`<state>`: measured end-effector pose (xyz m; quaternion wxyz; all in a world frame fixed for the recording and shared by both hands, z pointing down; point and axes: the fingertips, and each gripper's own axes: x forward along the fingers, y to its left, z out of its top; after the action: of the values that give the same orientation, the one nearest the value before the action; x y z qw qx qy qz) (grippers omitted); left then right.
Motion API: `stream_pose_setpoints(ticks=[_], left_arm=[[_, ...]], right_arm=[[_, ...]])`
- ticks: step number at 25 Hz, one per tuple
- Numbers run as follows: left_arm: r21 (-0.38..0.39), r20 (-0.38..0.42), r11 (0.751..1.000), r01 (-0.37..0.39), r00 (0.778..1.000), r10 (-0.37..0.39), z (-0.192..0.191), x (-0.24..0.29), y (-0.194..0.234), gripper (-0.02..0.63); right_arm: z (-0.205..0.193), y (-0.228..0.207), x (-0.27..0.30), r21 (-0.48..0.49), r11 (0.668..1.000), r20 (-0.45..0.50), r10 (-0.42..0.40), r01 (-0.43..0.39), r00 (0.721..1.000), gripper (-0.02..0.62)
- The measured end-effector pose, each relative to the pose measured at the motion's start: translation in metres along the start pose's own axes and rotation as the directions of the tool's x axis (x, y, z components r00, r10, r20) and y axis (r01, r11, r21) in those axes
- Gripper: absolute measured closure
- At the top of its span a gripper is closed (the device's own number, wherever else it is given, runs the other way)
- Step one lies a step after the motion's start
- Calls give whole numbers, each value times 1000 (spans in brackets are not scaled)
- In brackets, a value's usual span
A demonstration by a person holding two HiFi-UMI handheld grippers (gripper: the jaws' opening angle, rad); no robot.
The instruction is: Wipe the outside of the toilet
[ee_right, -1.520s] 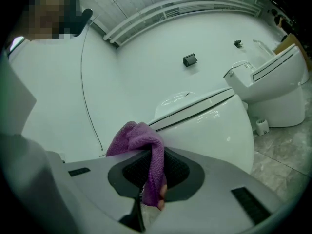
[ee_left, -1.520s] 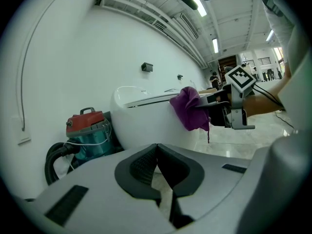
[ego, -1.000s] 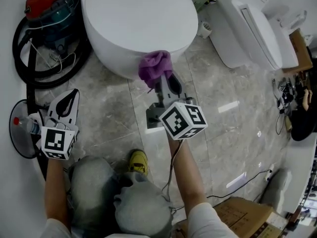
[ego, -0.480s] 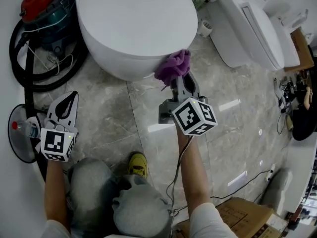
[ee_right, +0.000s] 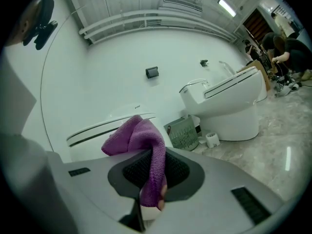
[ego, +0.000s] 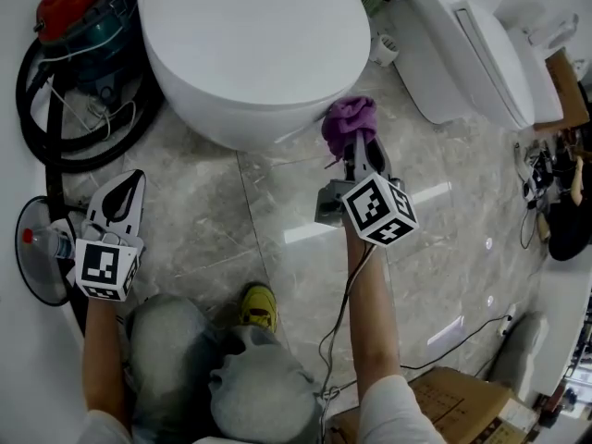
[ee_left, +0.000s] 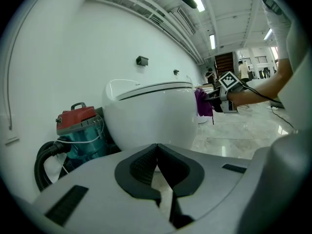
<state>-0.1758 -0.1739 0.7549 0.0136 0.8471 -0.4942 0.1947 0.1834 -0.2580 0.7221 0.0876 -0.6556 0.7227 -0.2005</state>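
While your right gripper [ego: 359,152] has its jaws clamped on the purple cloth [ego: 349,118], that cloth sits against the lower right edge of the white toilet [ego: 250,44], which fills the upper centre of the head view. Your left gripper [ego: 124,191] hangs at the lower left, well apart from the bowl, its jaws pressed together with nothing between them. A red and teal vacuum cleaner [ego: 88,12] stands at the upper left, a second toilet [ego: 476,49] at the upper right.
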Motion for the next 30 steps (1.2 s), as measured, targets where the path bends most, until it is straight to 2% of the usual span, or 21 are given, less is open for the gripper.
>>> stream_pose_setpoints(ticks=[3, 7, 14, 18, 21, 27, 30], left_arm=[[-1, 7, 1000, 2, 1000, -2, 1, -5, -1, 589], [0, 24, 1000, 7, 1000, -7, 5, -13, -6, 589], [7, 37, 1000, 3, 999, -3, 8, -29, -9, 589], [9, 36, 1000, -8, 999, 8, 9, -36, -8, 589], [9, 26, 1000, -17, 1000, 17, 4, -41, -6, 589], [20, -2, 999, -49, 999, 49, -8, -48, 7, 589], [30, -15, 998, -59, 998, 60, -12, -51, 14, 589]], right_arm=[[5, 0, -22, -28, 1000, 14, 8, -8, 1000, 532], [3, 15, -62, -22, 998, 22, 66, -65, 998, 534], [-42, 77, -98, -35, 975, -47, 219, -220, 975, 534], [-73, 121, -95, -30, 943, -105, 326, -330, 940, 532], [-92, 148, -82, 23, 923, -123, 384, -384, 915, 534], [-116, 192, -42, 47, 887, -141, 461, -459, 876, 534], [-126, 196, -25, 44, 890, -154, 454, -453, 877, 534]])
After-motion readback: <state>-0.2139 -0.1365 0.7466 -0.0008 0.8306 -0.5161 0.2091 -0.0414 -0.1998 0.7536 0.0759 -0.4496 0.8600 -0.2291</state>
